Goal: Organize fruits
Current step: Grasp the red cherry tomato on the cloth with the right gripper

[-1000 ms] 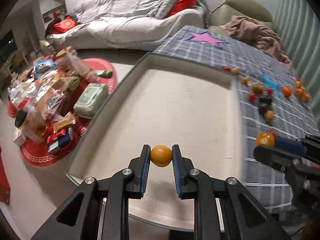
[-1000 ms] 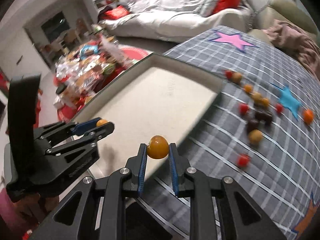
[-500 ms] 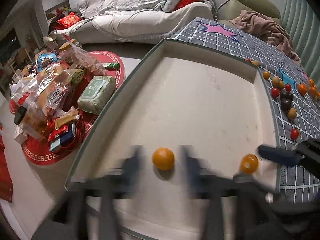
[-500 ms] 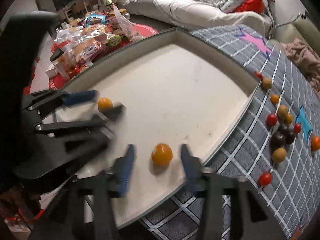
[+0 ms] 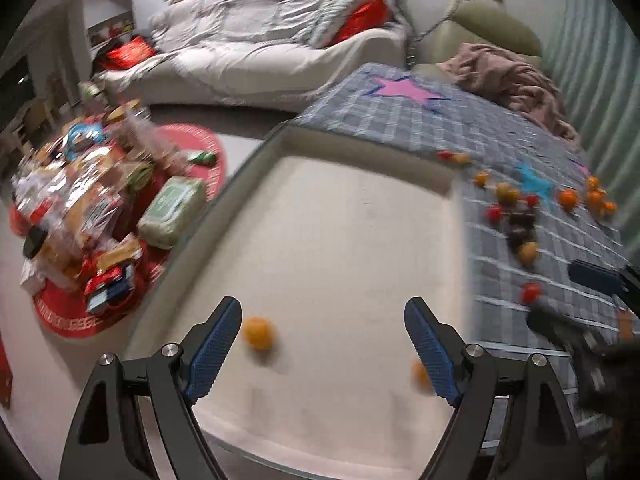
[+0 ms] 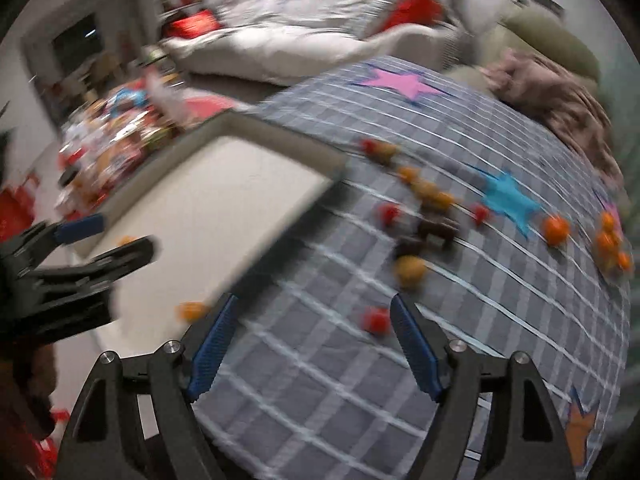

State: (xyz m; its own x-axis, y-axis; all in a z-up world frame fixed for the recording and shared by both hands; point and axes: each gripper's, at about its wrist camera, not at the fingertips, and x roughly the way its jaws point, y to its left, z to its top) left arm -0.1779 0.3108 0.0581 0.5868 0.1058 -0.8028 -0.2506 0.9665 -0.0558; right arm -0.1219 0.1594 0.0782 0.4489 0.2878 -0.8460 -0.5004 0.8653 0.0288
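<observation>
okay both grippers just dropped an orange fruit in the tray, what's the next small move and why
Probably ease the right gripper forward and down over the small red fruit on the grey checked cloth. Its jaws have just been opening and hold nothing, the two round orange fruits already lie in the shallow beige tray, and that red fruit lies nearest.

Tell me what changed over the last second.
Both grippers let go: the left gripper opened and left its orange fruit on the tray; the right gripper opened, left its orange fruit there too, then swung toward the checked cloth. The scattered fruits stayed.
</observation>
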